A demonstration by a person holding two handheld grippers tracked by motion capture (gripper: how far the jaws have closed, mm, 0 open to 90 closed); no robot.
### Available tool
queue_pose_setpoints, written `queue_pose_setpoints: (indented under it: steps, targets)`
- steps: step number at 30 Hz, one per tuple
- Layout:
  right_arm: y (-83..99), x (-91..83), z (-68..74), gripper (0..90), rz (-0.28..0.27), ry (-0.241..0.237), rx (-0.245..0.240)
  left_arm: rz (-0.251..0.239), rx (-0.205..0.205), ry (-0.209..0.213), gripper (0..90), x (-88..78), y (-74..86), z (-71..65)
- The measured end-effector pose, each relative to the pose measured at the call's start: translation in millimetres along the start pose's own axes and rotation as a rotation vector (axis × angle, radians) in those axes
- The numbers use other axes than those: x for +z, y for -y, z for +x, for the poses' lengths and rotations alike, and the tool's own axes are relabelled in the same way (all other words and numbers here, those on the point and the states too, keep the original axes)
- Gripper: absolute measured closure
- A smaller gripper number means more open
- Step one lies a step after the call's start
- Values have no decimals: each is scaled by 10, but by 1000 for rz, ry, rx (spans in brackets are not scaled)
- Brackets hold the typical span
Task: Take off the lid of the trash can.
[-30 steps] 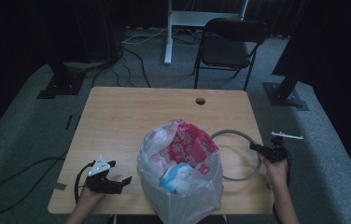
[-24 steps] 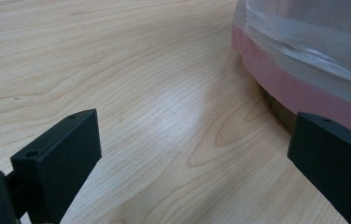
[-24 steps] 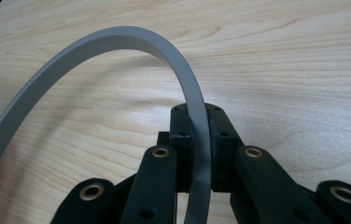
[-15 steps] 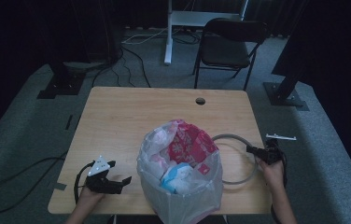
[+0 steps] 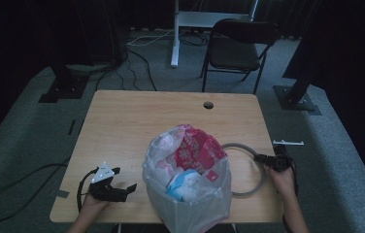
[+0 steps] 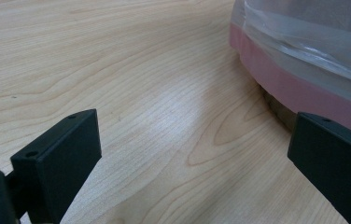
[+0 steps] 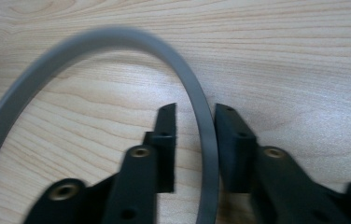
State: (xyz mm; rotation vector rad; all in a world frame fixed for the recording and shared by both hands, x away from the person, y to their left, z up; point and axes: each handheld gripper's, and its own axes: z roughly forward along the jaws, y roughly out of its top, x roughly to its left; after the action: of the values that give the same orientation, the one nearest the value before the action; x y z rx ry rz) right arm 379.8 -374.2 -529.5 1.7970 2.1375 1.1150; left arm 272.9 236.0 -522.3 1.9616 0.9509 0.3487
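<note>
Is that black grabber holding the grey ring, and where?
No. The right gripper straddles the ring at its rim, but its jaws have just been opening and no longer pinch it. The left gripper holds nothing.

Grey ring (image 5: 248, 170) partly behind bag (image 5: 188, 187)

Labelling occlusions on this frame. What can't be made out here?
- Bin base under the bag: high view, cut by bottom edge.
- Grey ring, left arc: high view, behind the bag.
- Ring contact in right tongs: right gripper view, blurred; small gaps show beside the ring.
- Bag contents: high view, dim, crumpled.
- Pink band: left gripper view, cut off.
</note>
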Motion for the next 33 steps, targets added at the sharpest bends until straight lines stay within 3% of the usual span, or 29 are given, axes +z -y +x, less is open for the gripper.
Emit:
queue_pose_setpoints:
  steps: [2,7,9,10,12,14,17,22,26,28,30,33]
  targets:
    - [-12,5,4,528,14,-2,3,-3,-1,1,27,-2,-2,3]
    - [-45,-27,18,427,3,-30,32,-7,-1,4,27,-9,-4,5]
    - [-49,-37,39,362,11,-52,9,-8,-1,5,27,-13,-5,6]
    - [-52,-39,58,264,13,-40,-2,-11,-3,6,27,-15,-6,4]
    - [-56,-39,61,288,18,-73,7,-15,-5,8,27,-20,-9,3]
    - [-61,-40,82,264,17,-114,-38,-18,-6,11,28,-27,-14,-2]
    - [-79,-56,156,223,-25,-191,-93,-19,-5,19,28,-29,-23,-14]
    - [-160,-226,316,215,-142,-133,-170,-19,-1,29,27,-25,-36,-36]
    - [-235,-432,415,203,-281,-173,-216,-35,-6,33,27,-43,-48,-43]
    - [-272,-529,501,186,-308,-211,-244,-44,-23,54,27,-54,-61,-41]
    - [-310,-622,598,162,-307,-264,-264,-71,-44,111,27,-88,-81,-37]
    - [-365,-766,753,125,-322,-337,-290,-81,-39,103,27,-141,-142,-73]
